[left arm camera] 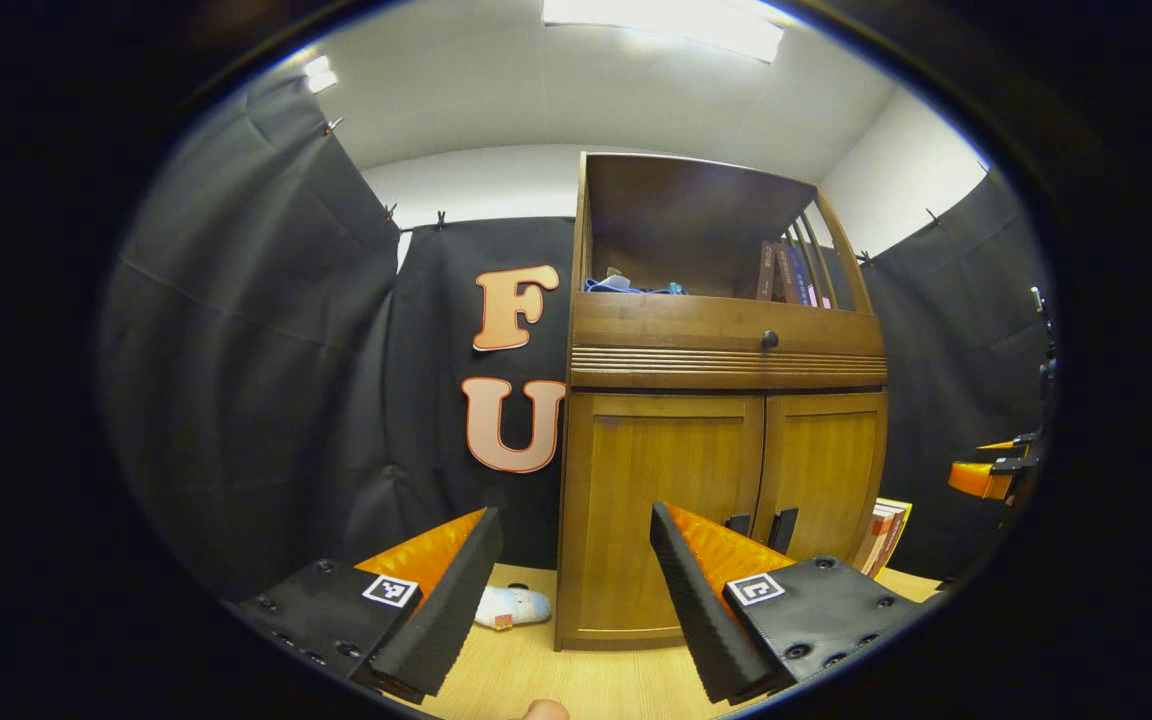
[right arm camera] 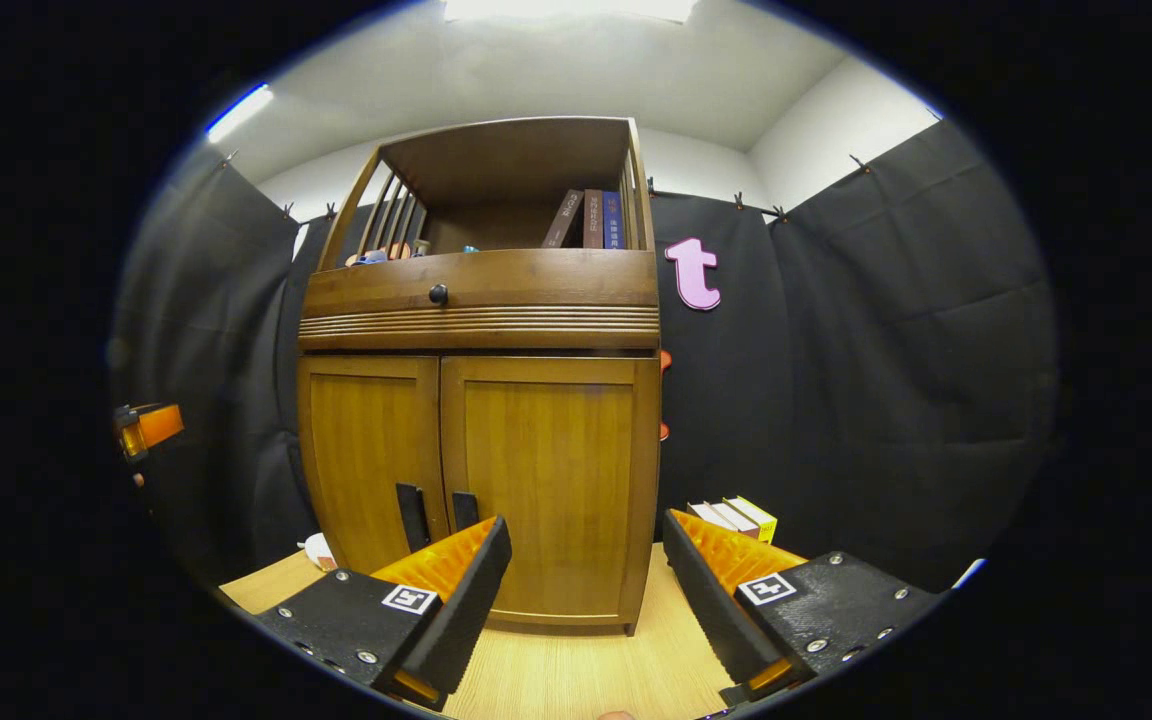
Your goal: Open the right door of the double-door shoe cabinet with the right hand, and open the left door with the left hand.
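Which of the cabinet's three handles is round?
The small dark knob on the drawer above the doors; the two door handles are upright bars beside the centre seam.

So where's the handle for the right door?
In the right gripper view, the right door's handle is a dark vertical bar low on the right door, at its inner edge, beside the left door's handle.

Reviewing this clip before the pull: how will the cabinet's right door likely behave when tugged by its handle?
The right door looks like rigid wood, so it should probably swing stiffly, not flex. Its dark handle is slim and upright beside the centre seam, likely giving a firm grip. The cabinet is tall and loaded on top, so a hard tug might rock it.
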Available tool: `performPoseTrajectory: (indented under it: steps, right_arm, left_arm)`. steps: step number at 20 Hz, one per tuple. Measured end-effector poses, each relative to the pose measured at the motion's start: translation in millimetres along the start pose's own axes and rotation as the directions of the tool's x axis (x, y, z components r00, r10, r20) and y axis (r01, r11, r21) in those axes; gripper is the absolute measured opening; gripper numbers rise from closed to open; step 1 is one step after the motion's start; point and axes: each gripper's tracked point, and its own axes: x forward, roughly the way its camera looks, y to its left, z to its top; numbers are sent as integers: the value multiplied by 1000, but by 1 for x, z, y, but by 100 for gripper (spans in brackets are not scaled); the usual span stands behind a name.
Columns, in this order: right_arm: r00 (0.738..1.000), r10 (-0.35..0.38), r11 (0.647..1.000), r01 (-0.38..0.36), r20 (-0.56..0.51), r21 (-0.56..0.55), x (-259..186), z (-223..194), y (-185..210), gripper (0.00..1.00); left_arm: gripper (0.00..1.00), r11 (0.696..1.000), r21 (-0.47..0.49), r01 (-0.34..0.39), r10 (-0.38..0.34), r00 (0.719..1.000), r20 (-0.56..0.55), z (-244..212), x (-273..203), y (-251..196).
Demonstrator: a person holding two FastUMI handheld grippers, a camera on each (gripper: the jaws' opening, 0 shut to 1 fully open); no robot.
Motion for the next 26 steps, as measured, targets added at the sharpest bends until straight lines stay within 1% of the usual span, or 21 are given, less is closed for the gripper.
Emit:
performPoseTrajectory:
  steps: [1, 2, 3, 4, 5, 9, 10, 11, 12, 14, 16, 17, 18, 19, 21, 22, 23, 24, 25, 26]
  right_arm:
    - [1000, 4, 1000, -4, -2, 3, 1, -5, 6, 94]
    - [1000, 11, 1000, -12, 6, 15, 5, -8, 14, 94]
    - [1000, 17, 999, -17, 14, 30, 10, -11, 23, 94]
    - [1000, 27, 999, -28, 11, 40, 15, -19, 31, 94]
    - [999, 44, 998, -44, 4, 46, 21, -27, 42, 94]
    - [996, 75, 997, -74, -47, 13, 58, -70, 78, 94]
    - [995, 81, 997, -81, -62, 7, 69, -81, 87, 94]
    - [993, 88, 996, -88, -75, 9, 80, -91, 96, 94]
    - [992, 97, 995, -96, -79, 16, 92, -99, 104, 94]
    - [992, 106, 994, -104, -74, 25, 113, -108, 116, 94]
    - [993, 101, 995, -100, -58, 23, 133, -114, 125, 94]
    - [993, 98, 995, -97, -58, 19, 142, -119, 130, 94]
    - [993, 95, 995, -94, -66, 17, 150, -124, 133, 94]
    - [993, 96, 995, -94, -72, 21, 160, -129, 138, 94]
    - [993, 88, 996, -85, -83, 36, 173, -137, 138, 100]
    - [992, 85, 996, -82, -90, 41, 182, -139, 139, 97]
    - [992, 84, 996, -80, -96, 48, 189, -142, 140, 88]
    - [991, 82, 996, -77, -102, 55, 194, -145, 141, 90]
    - [991, 79, 995, -72, -107, 62, 199, -148, 142, 81]
    - [991, 80, 995, -73, -110, 67, 205, -150, 144, 75]
  left_arm:
    - [99, 1000, -1, 1, -1, 1000, -5, -1, -3, 0]
    - [96, 1000, -4, 10, -10, 1000, -8, -3, -6, -1]
    - [99, 1000, -7, 21, -21, 1000, -12, -3, -8, -3]
    - [99, 1000, -10, 29, -29, 999, -16, -5, -11, -2]
    - [96, 999, -11, 32, -32, 999, -19, -4, -14, -1]
    - [97, 1000, 0, 21, -21, 1000, -2, 3, -19, 9]
    - [94, 1000, 2, 20, -20, 1000, -1, 3, -20, 10]
    - [99, 1000, 4, 19, -19, 1000, -3, 2, -21, 12]
    - [96, 1000, 12, 9, -9, 1000, -8, 0, -22, 17]
    - [96, 1000, 20, -6, 6, 1000, -9, 0, -23, 26]
    - [94, 1000, 14, -20, 20, 1000, -14, -1, -24, 35]
    - [97, 999, 14, -30, 30, 999, -15, -1, -26, 41]
    - [94, 999, 14, -38, 38, 999, -17, -2, -25, 46]
    - [94, 999, 14, -44, 45, 999, -20, -3, -25, 51]
    - [94, 998, 18, -58, 58, 998, -26, -4, -22, 59]
    - [95, 998, 22, -66, 67, 997, -26, -5, -23, 64]
    - [96, 997, 25, -73, 73, 997, -24, -4, -23, 67]
    - [97, 997, 29, -77, 78, 997, -23, -5, -23, 70]
    - [98, 996, 31, -81, 82, 997, -17, -3, -21, 72]
    - [99, 996, 32, -87, 88, 996, -11, -1, -19, 75]
